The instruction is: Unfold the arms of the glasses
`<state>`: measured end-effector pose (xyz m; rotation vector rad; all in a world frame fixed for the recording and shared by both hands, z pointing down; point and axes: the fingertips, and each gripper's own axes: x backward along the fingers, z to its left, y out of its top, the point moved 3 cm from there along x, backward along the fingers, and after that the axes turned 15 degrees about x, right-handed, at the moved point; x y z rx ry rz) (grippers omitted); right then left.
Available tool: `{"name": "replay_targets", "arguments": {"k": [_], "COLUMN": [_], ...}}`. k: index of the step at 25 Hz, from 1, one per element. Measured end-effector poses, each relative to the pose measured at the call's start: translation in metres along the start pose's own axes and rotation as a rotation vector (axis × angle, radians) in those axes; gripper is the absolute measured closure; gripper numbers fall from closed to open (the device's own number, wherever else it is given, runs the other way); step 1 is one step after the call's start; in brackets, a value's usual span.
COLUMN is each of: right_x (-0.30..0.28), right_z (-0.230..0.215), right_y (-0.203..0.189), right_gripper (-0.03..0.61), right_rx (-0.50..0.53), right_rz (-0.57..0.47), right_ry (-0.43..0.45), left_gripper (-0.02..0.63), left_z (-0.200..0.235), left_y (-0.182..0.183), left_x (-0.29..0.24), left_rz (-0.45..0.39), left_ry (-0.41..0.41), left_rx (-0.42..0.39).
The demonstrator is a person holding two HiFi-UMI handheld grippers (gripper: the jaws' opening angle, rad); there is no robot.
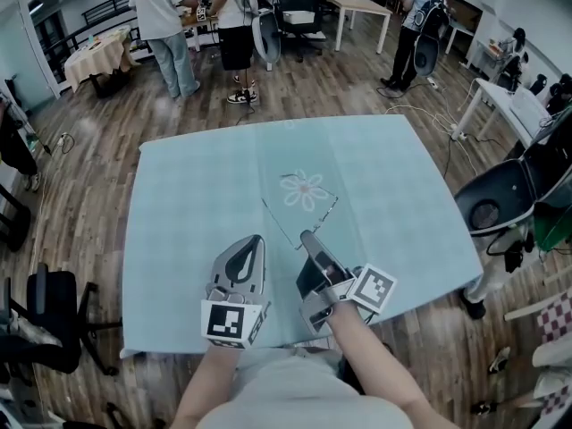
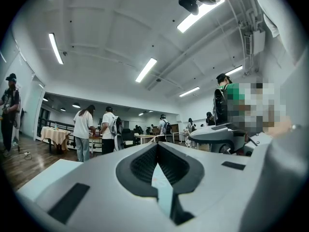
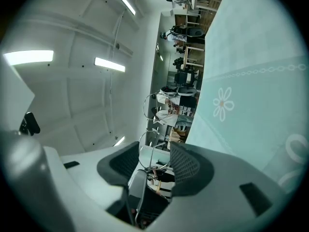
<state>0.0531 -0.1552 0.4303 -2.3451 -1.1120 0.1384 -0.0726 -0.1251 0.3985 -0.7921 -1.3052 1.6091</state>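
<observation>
The right gripper (image 3: 154,162) pinches the wire-rimmed glasses (image 3: 153,150) by one lens rim, just on the near side of the flower print (image 1: 304,190). The left gripper (image 2: 157,164), closed and empty, waits beside them. The arms are too thin to read, so the unfolding probably remains.

A table (image 1: 179,239) draped in pale blue cloth is seen at the centre. Thin wire glasses (image 1: 304,192) are shown over its flower print, at 12 o'clock from the right gripper (image 1: 308,236), whose tip is met by them. The left gripper (image 1: 254,241) is held just beside it, at 9 o'clock.
</observation>
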Motion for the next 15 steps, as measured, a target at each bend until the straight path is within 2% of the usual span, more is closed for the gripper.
{"name": "replay_targets", "arguments": {"k": [15], "right_x": [-0.001], "right_z": [0.006], "right_y": [0.009], "right_gripper": [0.371], "right_rx": [-0.006], "right_rz": [0.007], "right_ry": [0.011], "left_gripper": [0.606], "left_z": [-0.005], "left_y": [0.008], "left_x": [-0.008], "left_rz": [0.004], "left_ry": [-0.009], "left_rx": [0.011]}}
